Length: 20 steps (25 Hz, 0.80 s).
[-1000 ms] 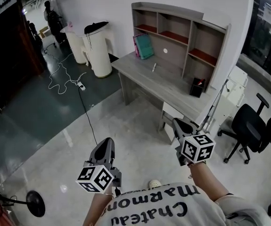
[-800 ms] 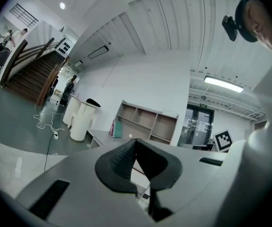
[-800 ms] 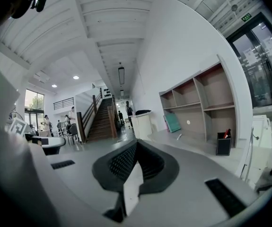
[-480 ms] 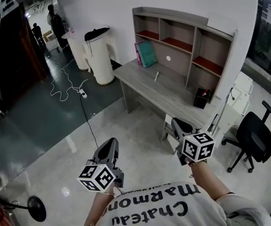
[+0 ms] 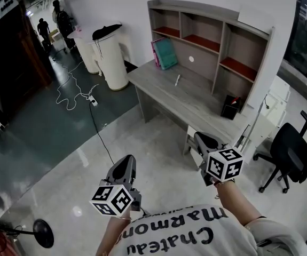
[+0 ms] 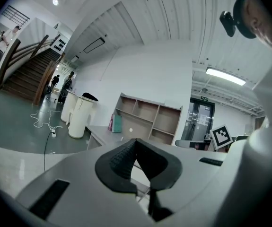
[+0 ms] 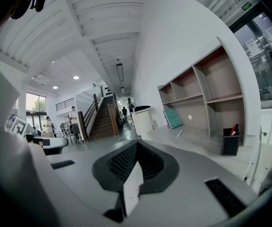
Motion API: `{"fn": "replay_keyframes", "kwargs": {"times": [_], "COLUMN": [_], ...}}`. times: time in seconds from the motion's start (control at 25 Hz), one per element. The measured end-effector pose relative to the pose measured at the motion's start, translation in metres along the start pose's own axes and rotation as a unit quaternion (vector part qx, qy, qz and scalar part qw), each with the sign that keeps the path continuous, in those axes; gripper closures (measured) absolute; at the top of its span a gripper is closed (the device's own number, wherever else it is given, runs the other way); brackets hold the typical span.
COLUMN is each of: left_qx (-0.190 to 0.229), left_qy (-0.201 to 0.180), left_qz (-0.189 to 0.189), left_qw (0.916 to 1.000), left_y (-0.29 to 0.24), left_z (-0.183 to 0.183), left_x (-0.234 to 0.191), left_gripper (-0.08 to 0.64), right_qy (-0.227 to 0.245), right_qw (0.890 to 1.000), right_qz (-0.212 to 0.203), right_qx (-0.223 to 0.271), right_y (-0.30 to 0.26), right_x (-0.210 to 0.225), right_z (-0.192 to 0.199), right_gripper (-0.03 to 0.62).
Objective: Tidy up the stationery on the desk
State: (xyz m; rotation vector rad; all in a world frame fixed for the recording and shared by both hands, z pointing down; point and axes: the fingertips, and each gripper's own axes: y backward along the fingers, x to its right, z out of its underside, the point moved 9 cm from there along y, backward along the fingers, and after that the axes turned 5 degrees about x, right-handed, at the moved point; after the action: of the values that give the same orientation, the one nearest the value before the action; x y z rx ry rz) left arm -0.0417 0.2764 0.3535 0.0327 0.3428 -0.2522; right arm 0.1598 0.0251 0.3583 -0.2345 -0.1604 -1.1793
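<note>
A grey desk (image 5: pixel 169 92) with a shelf hutch (image 5: pixel 212 41) stands ahead of me, some way off. On it a teal book (image 5: pixel 165 52) leans at the left, a small pen (image 5: pixel 177 79) lies mid-desk, and a black pen holder (image 5: pixel 230 106) stands at the right. My left gripper (image 5: pixel 127 162) and right gripper (image 5: pixel 203 141) are held low over the floor, short of the desk, both shut and empty. The right gripper view shows its jaws (image 7: pixel 136 144) together, with the pen holder (image 7: pixel 230 143) and the pen (image 7: pixel 179 133) beyond. In the left gripper view the jaws (image 6: pixel 136 141) also meet.
Two white bins (image 5: pixel 110 57) stand left of the desk. A cable and power strip (image 5: pixel 92 101) lie on the dark floor. A black office chair (image 5: pixel 292 148) is at the right, a stand base (image 5: pixel 42 233) at the lower left. People stand in the far corridor (image 5: pixel 52 25).
Both grippers have moved a little toward the desk, which now sits slightly nearer in the head view. Both stay shut and empty.
</note>
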Motion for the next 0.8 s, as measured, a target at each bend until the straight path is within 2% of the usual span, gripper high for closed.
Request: {"fn": "replay_keyframes", "kwargs": {"times": [0.36,0.8], "left_qx": [-0.012,-0.016], "left_qy": [0.017,0.001], "left_qz": [-0.015,-0.035], "left_qw": [0.9997,0.9993], "left_y": [-0.012,-0.036], "left_z": [0.005,0.006], "left_x": [-0.007,-0.012], "left_gripper": [0.545,0.545], "right_qy": [-0.013,-0.009], "right_qw": [1.000,1.000], "right_qz": [-0.001,-0.004], "right_qx": [-0.005,-0.007], "right_y": [-0.010,-0.023], "right_x": [0.013,0.021], "right_z": [0.004,0.001], "right_gripper": [0.583,0.583]}}
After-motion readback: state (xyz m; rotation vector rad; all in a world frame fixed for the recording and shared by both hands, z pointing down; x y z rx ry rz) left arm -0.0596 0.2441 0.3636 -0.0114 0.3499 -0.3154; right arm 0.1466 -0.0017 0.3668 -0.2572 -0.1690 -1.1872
